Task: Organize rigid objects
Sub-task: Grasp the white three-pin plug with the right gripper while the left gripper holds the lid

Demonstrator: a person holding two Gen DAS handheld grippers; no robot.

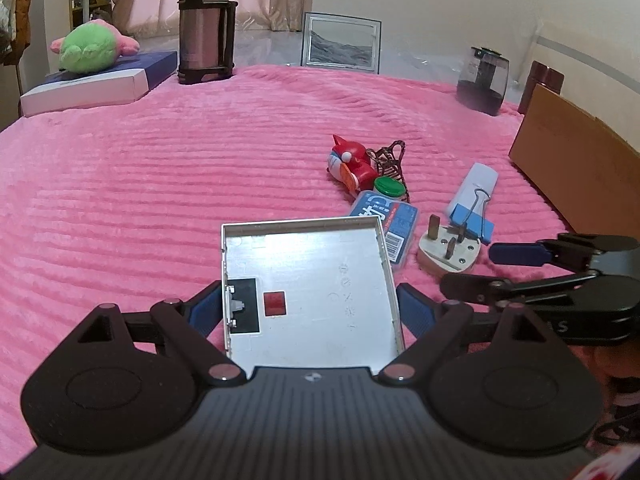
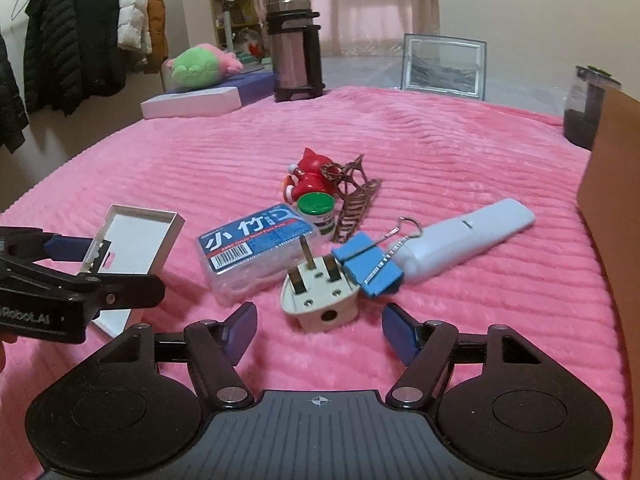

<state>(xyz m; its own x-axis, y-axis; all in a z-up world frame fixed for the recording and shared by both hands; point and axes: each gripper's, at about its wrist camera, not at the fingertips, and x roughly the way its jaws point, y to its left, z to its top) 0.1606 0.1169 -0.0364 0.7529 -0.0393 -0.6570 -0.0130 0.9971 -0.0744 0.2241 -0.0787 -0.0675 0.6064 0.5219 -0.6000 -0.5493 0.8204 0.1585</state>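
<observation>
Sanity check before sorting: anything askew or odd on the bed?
The plug lies prongs-up against the blue binder clip. The small items sit in one touching jumble. Nothing looks spilled or broken.

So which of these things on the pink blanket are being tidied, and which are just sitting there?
Being tidied:
white tray, gripped by the left claw
three-pin plug, in front of the open right claw
blue binder clip
clear plastic box
green-lidded jar
red toy figure
white remote

Just sitting there:
steel flask
picture frame
green plush toy

Twin low wrist views, shared pink blanket (image 1: 160,184).
</observation>
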